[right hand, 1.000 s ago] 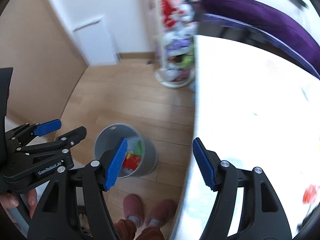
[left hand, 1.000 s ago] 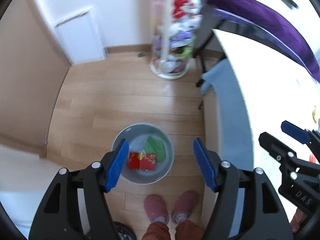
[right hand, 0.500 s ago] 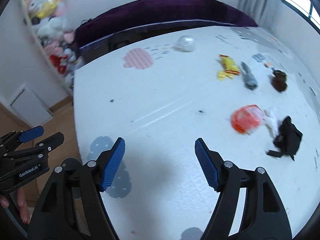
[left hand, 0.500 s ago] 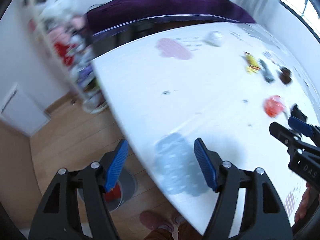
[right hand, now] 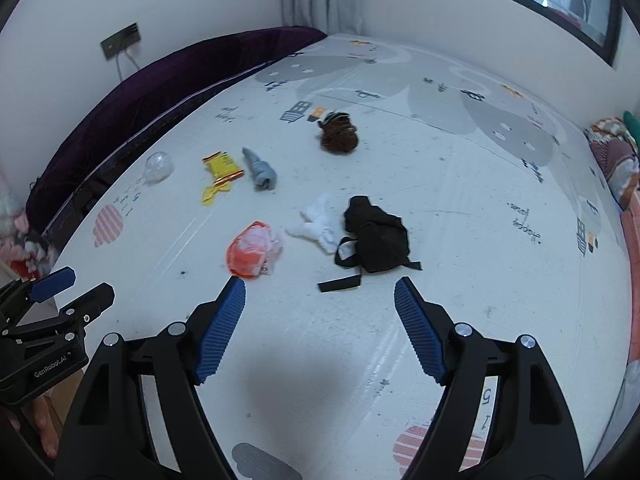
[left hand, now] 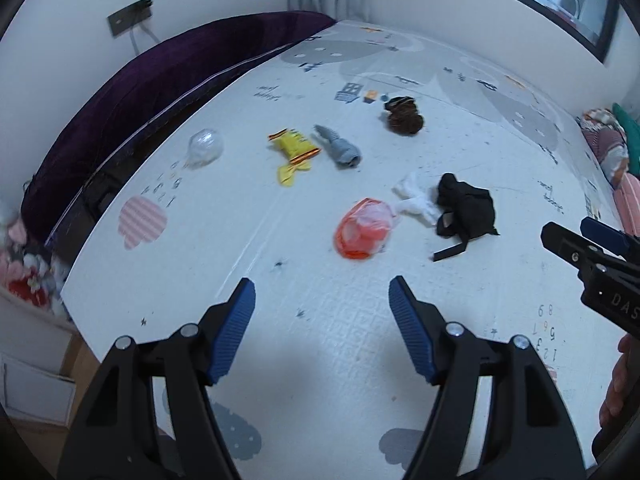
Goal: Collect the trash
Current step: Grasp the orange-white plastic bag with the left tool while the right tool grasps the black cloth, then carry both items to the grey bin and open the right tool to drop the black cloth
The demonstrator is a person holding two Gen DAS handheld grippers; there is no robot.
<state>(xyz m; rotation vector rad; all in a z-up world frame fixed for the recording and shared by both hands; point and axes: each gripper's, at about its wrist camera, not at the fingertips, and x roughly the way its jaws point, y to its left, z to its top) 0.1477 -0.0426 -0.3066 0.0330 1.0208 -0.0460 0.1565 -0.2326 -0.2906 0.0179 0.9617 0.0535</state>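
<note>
Trash lies on a white printed mat (left hand: 280,220): an orange plastic bag (left hand: 362,232) (right hand: 252,248), a yellow wrapper (left hand: 294,150) (right hand: 222,168) and a clear crumpled plastic ball (left hand: 205,147) (right hand: 159,167). My left gripper (left hand: 320,280) hangs above the mat's near part, short of the orange bag; its jaws are opening with nothing between them. My right gripper (right hand: 320,279) hovers just short of the orange bag and a black garment (right hand: 376,238), its jaws also opening and empty. Each gripper shows at the edge of the other's view.
A grey sock (left hand: 340,148), a brown bundle (left hand: 404,116) and a white cloth (left hand: 416,200) also lie on the mat. A purple bolster (left hand: 140,92) lines the far left edge. Folded bedding (left hand: 604,144) sits at the right, stuffed toys (left hand: 24,264) at the left.
Both grippers swung up from over the grey bin on the wooden floor and rolled round to face the mat. The bin has left both views; the scattered items now lie ahead.
</note>
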